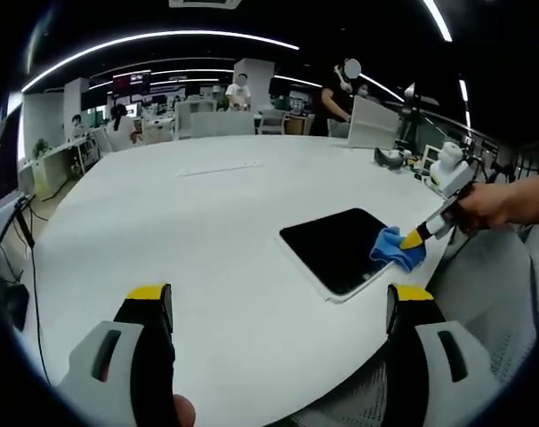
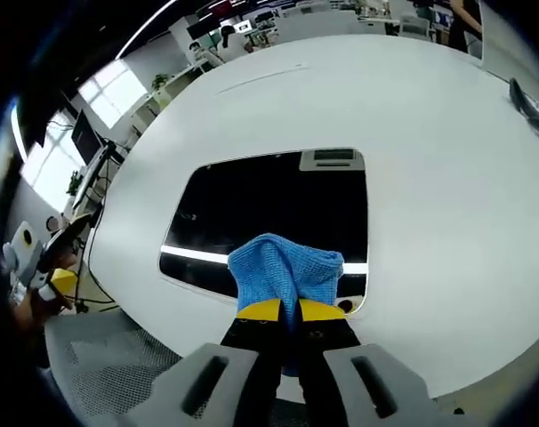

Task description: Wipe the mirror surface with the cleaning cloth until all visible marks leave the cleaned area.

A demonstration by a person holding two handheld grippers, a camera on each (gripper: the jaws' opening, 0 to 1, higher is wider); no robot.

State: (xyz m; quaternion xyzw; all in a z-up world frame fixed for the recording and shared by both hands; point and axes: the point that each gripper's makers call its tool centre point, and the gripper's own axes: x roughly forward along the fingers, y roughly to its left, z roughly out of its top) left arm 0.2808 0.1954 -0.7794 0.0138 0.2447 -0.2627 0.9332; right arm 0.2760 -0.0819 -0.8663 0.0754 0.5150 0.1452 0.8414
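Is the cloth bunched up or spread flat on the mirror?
Bunched: the blue cloth rises in a puckered wad from the shut right gripper onto the mirror.

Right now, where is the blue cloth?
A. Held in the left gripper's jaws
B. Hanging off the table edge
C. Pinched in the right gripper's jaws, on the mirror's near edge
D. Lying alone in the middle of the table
C: in the right gripper view the right gripper has its jaws closed on the cloth, which rests on the near edge of the mirror; the left gripper is open and holds nothing.
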